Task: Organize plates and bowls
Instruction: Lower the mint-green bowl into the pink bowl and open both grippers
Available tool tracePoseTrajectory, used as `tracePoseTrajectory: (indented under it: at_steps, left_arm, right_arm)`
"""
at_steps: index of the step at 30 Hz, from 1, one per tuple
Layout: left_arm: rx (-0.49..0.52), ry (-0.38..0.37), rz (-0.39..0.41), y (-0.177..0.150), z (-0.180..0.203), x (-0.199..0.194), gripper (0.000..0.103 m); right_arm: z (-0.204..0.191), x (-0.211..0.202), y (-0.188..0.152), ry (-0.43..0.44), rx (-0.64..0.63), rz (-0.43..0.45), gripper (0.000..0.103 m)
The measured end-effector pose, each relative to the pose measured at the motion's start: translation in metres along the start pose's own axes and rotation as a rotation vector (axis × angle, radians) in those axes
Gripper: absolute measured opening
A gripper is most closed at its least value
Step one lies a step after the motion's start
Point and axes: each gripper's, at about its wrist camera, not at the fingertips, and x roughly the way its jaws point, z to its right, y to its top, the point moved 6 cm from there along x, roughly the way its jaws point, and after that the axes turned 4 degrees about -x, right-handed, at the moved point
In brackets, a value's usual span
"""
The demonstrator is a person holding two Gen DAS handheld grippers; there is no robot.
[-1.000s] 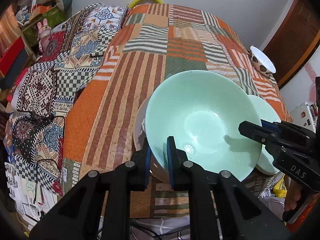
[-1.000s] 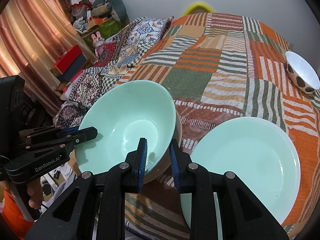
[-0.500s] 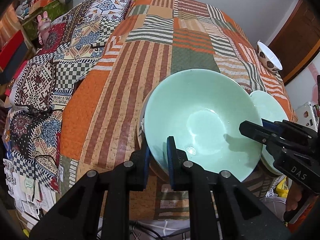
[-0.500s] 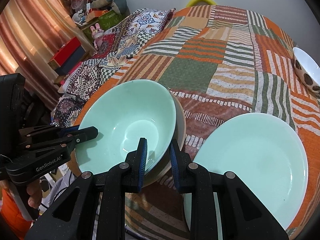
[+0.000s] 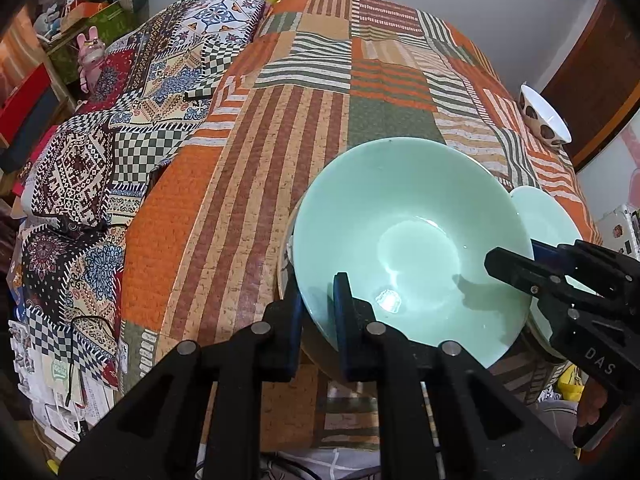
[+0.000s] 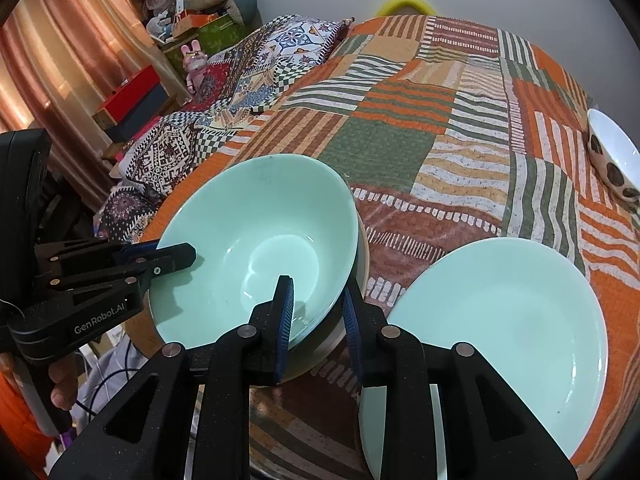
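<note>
A mint-green bowl [image 5: 408,240] sits nested in a beige bowl [image 5: 285,264] near the front edge of the patchwork-covered table. My left gripper [image 5: 318,304] is shut on the green bowl's near rim. My right gripper [image 6: 318,310] is shut on the opposite rim of the same bowl [image 6: 260,240]; it also shows in the left wrist view [image 5: 516,264]. A mint-green plate [image 6: 504,332] lies flat to the right of the bowls. A white bowl with brown spots [image 6: 612,160] stands at the far right edge.
The patchwork cloth [image 5: 304,100] covers the table. A second patterned cloth [image 5: 120,128] drapes on the left. Boxes and a pink toy rabbit [image 5: 90,56] stand at the far left. A yellow ring [image 6: 404,2] shows behind the far edge.
Both grippers stay shut on the green bowl's rim. The bowl has shifted slightly lower and nearer the beige bowl; the view has shifted slightly.
</note>
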Motion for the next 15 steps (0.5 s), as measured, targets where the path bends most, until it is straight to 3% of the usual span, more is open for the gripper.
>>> tracePoseTrajectory:
  at_steps: [5, 9, 12, 15]
  left_arm:
    - [-0.009, 0.008, 0.0, 0.0, -0.001, 0.001, 0.014]
    - [0.012, 0.008, 0.005, 0.0, 0.003, -0.001, 0.013]
    - [0.053, 0.059, 0.01, 0.0, 0.007, 0.0, 0.013]
    - [0.071, 0.08, 0.012, -0.001, 0.009, -0.001, 0.013]
  right_arm:
    - [-0.001, -0.002, 0.001, -0.078, -0.056, 0.002, 0.024]
    - [-0.003, -0.001, 0.002, -0.018, -0.053, 0.009, 0.024]
    - [-0.005, 0.002, 0.003, -0.047, -0.064, 0.011, 0.024]
    - [-0.005, 0.002, 0.001, -0.023, -0.044, 0.007, 0.024]
